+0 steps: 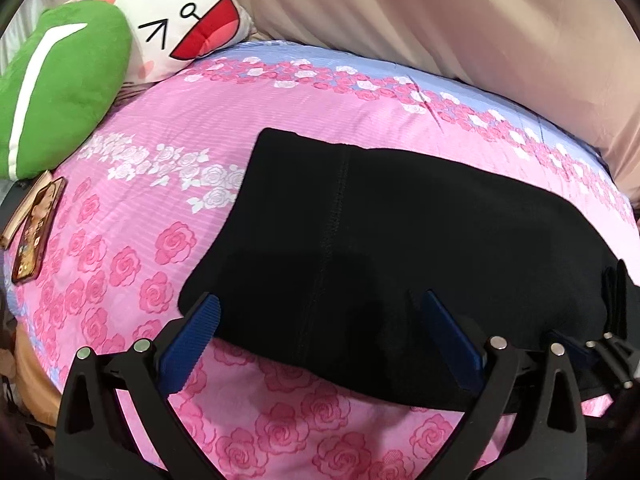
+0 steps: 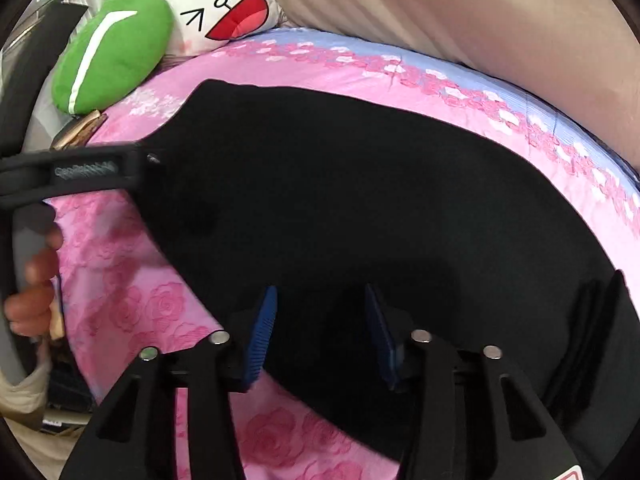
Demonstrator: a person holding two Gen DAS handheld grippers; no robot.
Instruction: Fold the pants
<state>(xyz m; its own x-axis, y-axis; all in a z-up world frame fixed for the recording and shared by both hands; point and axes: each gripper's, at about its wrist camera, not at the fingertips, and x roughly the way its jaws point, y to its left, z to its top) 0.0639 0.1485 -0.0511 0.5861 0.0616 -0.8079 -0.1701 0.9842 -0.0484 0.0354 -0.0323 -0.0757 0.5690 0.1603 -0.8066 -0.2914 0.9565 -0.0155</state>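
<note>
**Black pants lie flat on the rose-print bed, both hand-held grippers apart above them**

The bed [image 1: 132,184] fills both views, covered in a pink sheet printed with roses and crossed toward 12 o'clock by a pale blue band of smaller flowers. Beyond that band, from 12 to 3 o'clock, hangs a beige curtain [image 1: 460,24].

The black pants [image 1: 400,220] lie spread on the sheet, running from the centre of the left wrist view out to 4 o'clock, with a stitched seam running down the cloth. In the right wrist view the same garment covers most of the middle, and layered folds of black cloth show at 4 o'clock.

At 10 o'clock in the left wrist view rests a green cushion [image 1: 64,92] with a white stripe, touching a white cushion [image 1: 188,20] at 11 o'clock that bears a cartoon face with a red mouth.

The left hand-held gripper [image 1: 320,308] has its blue-padded fingers wide apart, the left finger at the pants' near edge and the right one over the black cloth; nothing lies between them but the fabric below. The right hand-held gripper [image 2: 320,300] has its jaws parted too, more narrowly, both pads over the pants. Whether either pad touches the cloth cannot be told.

A phone [image 1: 38,232] with a lit screen lies on the sheet at 9 o'clock, well apart from the pants.
</note>
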